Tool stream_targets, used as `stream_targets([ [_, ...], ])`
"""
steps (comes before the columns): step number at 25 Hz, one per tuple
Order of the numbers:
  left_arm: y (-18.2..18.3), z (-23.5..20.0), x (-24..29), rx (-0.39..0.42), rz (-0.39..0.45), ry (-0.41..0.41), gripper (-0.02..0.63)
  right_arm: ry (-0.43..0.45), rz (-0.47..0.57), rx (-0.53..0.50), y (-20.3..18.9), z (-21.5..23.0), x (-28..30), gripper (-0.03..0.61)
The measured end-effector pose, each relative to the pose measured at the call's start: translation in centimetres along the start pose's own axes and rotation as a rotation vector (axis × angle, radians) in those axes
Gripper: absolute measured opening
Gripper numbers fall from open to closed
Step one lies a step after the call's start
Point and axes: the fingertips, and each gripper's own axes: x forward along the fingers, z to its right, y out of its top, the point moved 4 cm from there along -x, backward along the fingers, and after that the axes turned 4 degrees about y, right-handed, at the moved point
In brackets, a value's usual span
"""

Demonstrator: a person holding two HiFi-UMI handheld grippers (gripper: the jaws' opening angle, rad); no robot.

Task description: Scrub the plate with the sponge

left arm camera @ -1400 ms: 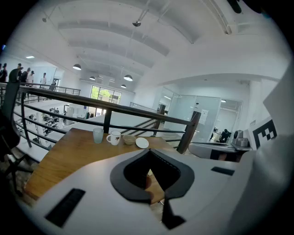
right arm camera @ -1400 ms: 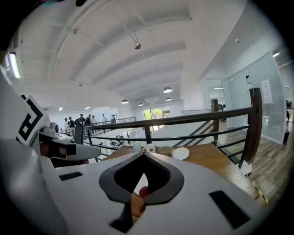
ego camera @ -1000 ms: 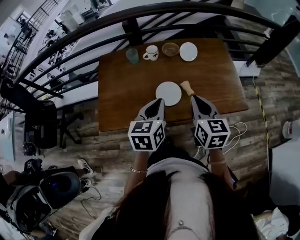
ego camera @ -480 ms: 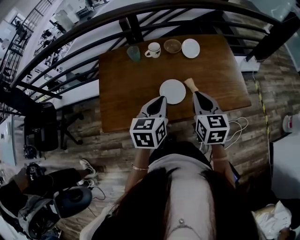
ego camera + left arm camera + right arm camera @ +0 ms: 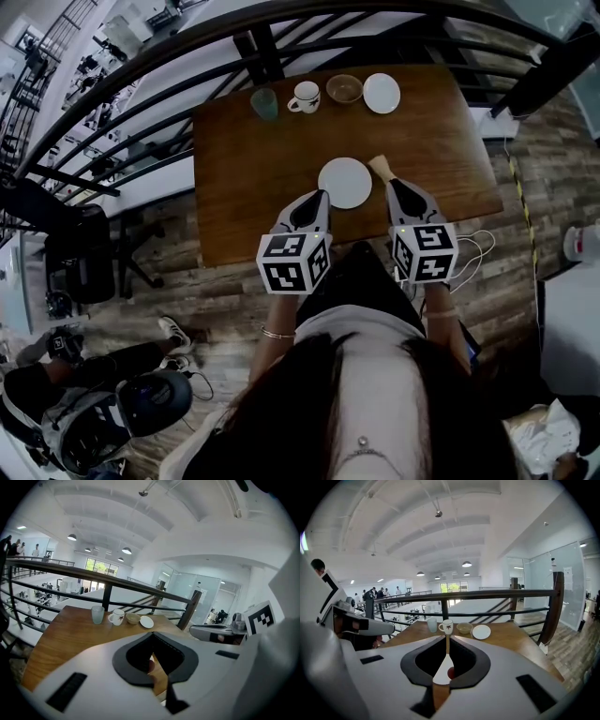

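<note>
Our right gripper (image 5: 393,186) pinches the tan sponge (image 5: 379,167); the round white plate (image 5: 345,182) lies just left, beside our closed, empty left gripper (image 5: 318,199).

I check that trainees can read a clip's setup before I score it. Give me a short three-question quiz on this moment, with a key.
1. Multiple choice: by the person's own sides, where is the sponge relative to the centre plate?
A. At its left edge
B. At its right edge
C. Lying on its middle
2. True or false: the mug stands between the glass and the bowl.
3. Fill in: the number of white plates on the table is ___.

Key: 1 B; 2 true; 3 two, counting the far plate.
</note>
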Motion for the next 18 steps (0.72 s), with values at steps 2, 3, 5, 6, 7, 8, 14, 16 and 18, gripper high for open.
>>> stream_targets([
  [2,0.0,-0.4,0.4,-0.007,-0.001,0.005,0.009,0.0,-0.014,-0.003,-0.3,0.3,0.5,0.038],
  [3,0.0,-0.5,0.7,-0.011,-0.001,0.008,0.009,0.001,-0.019,0.0,-0.4,0.6,0.7,0.038],
  [5,0.0,-0.7,1.2,-0.017,-0.002,0.017,0.009,0.004,-0.028,0.004,-0.7,1.2,1.2,0.038],
  [6,0.0,-0.7,1.5,-0.019,-0.003,0.022,0.009,0.006,-0.034,0.004,-0.8,1.5,1.4,0.038],
  [7,0.0,-0.7,1.8,-0.02,-0.004,0.027,0.009,0.008,-0.041,0.002,-0.9,1.9,1.7,0.039],
  [8,0.1,-0.7,2.1,-0.021,-0.005,0.03,0.009,0.011,-0.048,-0.001,-1.0,2.2,2.0,0.039],
  [14,0.4,-0.7,3.6,-0.035,-0.011,0.047,0.009,0.036,-0.101,-0.023,-1.7,3.6,3.8,0.04],
  [16,0.5,-0.8,4.2,-0.038,-0.016,0.053,0.009,0.046,-0.12,-0.027,-2.0,4.1,4.4,0.04],
  [18,0.5,-0.9,4.8,-0.044,-0.021,0.061,0.009,0.062,-0.135,-0.024,-2.2,4.5,5.0,0.04],
])
